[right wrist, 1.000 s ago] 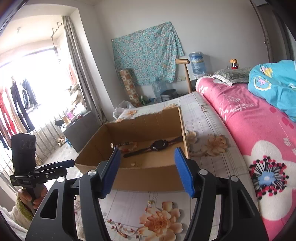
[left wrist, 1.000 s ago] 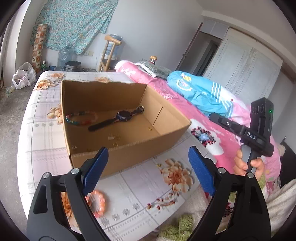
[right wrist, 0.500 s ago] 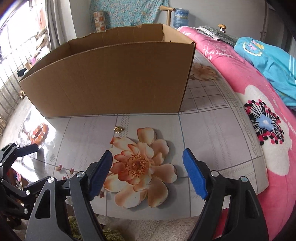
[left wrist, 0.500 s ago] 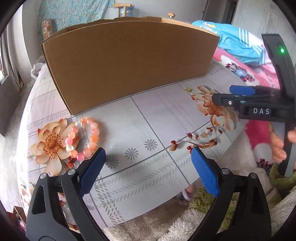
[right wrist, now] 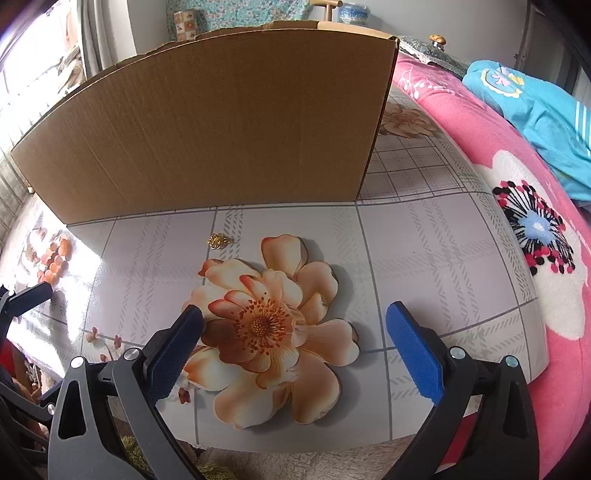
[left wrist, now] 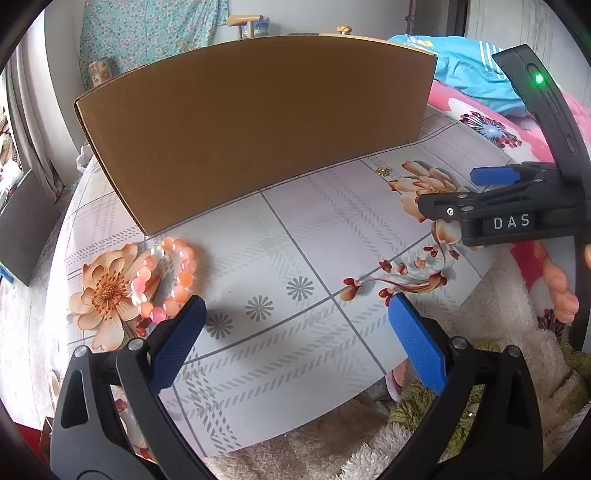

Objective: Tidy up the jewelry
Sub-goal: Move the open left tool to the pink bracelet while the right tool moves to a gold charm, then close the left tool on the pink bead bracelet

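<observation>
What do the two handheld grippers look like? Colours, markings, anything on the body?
Both the left gripper and the right gripper have black plastic frames with silver screws and flat blue textured finger pads. Seen from the left, the right one carries white "DAS" lettering and a green LED.

Pink floral blanket (right wrist: 480,155) beside the table; blue garment (right wrist: 535,110) on it; teal cloth (left wrist: 147,33) behind.

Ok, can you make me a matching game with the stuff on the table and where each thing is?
Things:
1. bracelet
2. gold charm
3. box
4. left gripper

Places:
A. standing at the back of the table
B. on the printed flower, by the left gripper's finger
C. open, low over bare table
D. alone on the table just in front of the box

Pairs: 1-B, 2-D, 3-A, 4-C
</observation>
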A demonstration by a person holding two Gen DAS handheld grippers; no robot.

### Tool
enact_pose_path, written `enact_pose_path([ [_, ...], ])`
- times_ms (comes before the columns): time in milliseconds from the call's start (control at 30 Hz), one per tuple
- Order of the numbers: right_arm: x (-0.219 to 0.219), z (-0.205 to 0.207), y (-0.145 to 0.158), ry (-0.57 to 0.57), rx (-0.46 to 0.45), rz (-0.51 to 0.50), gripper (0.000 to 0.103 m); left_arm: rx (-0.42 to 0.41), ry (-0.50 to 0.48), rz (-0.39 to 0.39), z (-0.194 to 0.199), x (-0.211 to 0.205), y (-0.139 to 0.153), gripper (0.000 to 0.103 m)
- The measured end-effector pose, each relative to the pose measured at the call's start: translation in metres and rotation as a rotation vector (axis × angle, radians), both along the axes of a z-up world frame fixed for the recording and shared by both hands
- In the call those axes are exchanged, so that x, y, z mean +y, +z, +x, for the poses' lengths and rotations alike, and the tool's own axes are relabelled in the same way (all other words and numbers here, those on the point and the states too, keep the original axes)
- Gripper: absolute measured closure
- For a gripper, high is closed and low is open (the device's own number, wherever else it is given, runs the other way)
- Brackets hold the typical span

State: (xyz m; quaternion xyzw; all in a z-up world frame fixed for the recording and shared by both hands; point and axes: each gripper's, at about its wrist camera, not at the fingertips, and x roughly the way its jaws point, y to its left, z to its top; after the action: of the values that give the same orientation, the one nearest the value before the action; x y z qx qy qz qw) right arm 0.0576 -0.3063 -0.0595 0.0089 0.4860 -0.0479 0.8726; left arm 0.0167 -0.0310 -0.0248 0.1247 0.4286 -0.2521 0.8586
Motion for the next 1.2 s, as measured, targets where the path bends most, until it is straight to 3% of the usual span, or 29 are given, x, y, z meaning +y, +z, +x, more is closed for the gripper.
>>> enact_pose_path([
  [733, -0.005, 0.013, -0.001, -0.017, 0.046, 0.011, 0.006, 0.051, 0.014, 0.021, 0.004, -0.001, 0.002, 0.007],
  [900, -0.005, 0.012, -0.001, -0.019, 0.042, 0.01, 0.006, -0.011, 0.057, -0.08, 0.004, 0.023, 0.017, 0.008],
  [967, -0.005, 0.012, -0.001, -0.02, 0.037, 0.011, 0.006, -0.045, 0.087, -0.097, 0.008, 0.033, 0.024, 0.015],
  [1033, -0.004, 0.011, -0.001, -0.021, 0.033, 0.01, 0.006, -0.064, 0.124, -0.09, 0.015, 0.042, 0.027, 0.032],
  [1133, -0.005, 0.01, -0.001, -0.024, 0.028, 0.011, 0.006, -0.038, 0.138, -0.1, 0.027, 0.051, 0.026, 0.051],
  [1200, -0.005, 0.009, -0.001, -0.023, 0.025, 0.009, 0.006, -0.016, 0.136, -0.102, 0.033, 0.052, 0.023, 0.057],
])
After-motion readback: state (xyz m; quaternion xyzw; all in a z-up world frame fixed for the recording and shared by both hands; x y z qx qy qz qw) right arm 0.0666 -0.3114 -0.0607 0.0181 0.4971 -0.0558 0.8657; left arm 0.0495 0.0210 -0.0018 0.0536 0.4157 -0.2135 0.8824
